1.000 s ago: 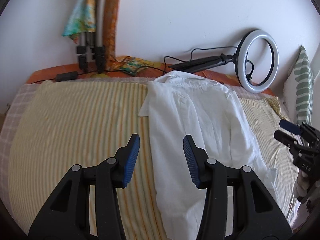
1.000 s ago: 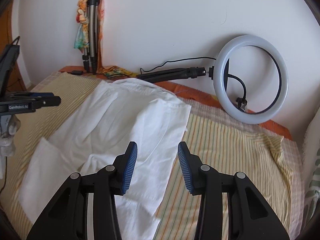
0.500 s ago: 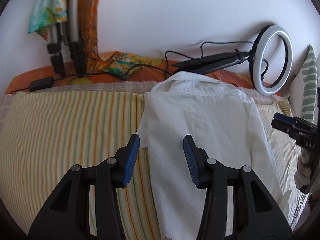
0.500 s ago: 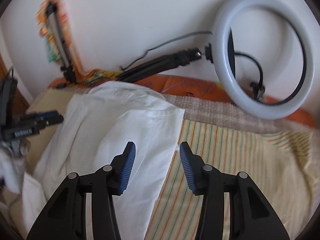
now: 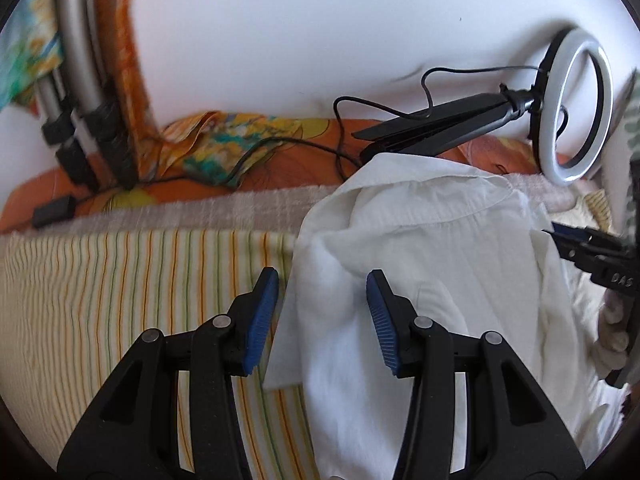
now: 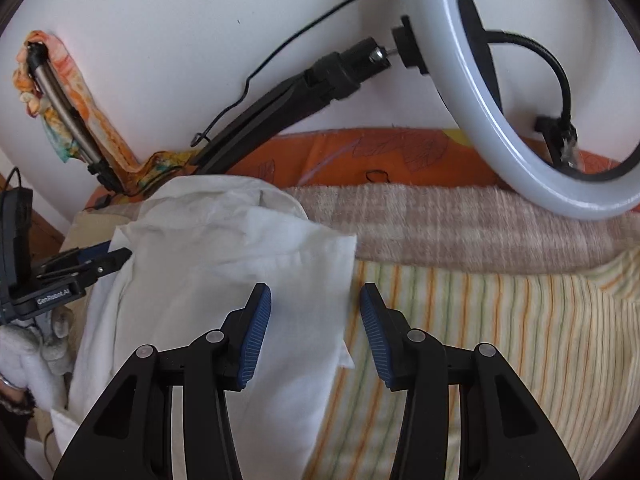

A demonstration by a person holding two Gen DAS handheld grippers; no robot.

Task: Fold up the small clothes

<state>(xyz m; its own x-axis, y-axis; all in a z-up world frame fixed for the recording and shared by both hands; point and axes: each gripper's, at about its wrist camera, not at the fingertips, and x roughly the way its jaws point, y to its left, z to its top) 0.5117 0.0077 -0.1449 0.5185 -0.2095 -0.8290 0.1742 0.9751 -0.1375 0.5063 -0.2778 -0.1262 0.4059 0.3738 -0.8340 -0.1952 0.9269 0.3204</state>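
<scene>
White wall behind; bed (image 5: 100, 280) under a yellow striped sheet, a beige checked band and orange patterned cloth along its far edge. White shirt (image 5: 432, 264) spread flat on the sheet, collar toward the wall, one short sleeve sticking out at each side. Left hand-held gripper (image 5: 322, 312) tilted down over the shirt's left sleeve edge, pads apart, nothing clamped, one pad over bare sheet and the other over cloth. Right hand-held gripper (image 6: 316, 320) tilted down over the opposite sleeve edge, pads apart, nothing between them pressed. Ring light (image 6: 520, 120) on a folded black tripod lying against the wall behind the collar. Silver tripod legs (image 5: 76, 80) draped with a colourful scarf at far left.
</scene>
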